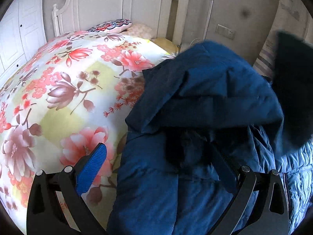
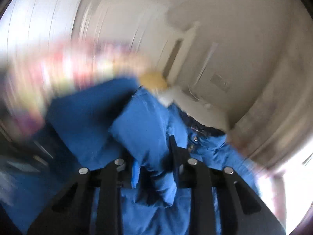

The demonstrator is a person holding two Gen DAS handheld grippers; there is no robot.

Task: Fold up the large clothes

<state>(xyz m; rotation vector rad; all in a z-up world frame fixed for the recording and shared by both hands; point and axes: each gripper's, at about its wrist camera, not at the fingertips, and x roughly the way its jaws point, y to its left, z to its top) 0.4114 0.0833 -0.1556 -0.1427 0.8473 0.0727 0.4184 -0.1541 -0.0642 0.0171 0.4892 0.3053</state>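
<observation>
A dark blue padded jacket [image 1: 195, 98] lies bunched on the right side of a bed, with its paler quilted lining [image 1: 297, 172] showing at the lower right. My left gripper [image 1: 156, 150] stands wide open over the jacket's near edge. Its blue left pad [image 1: 92, 168] hangs clear above the quilt, while jacket fabric partly hides the right finger [image 1: 225, 168]. In the blurred right wrist view, my right gripper [image 2: 154, 166] is shut on a raised fold of the blue jacket [image 2: 144, 121], beside the jacket's snap buttons [image 2: 193, 139].
A floral quilt [image 1: 68, 88] covers the bed to the left of the jacket. A white headboard [image 1: 117, 5] and patterned pillows [image 1: 111, 25] stand at the far end. A dark blurred shape [image 1: 293, 98] hangs at the right edge. A wall socket [image 1: 225, 31] is behind.
</observation>
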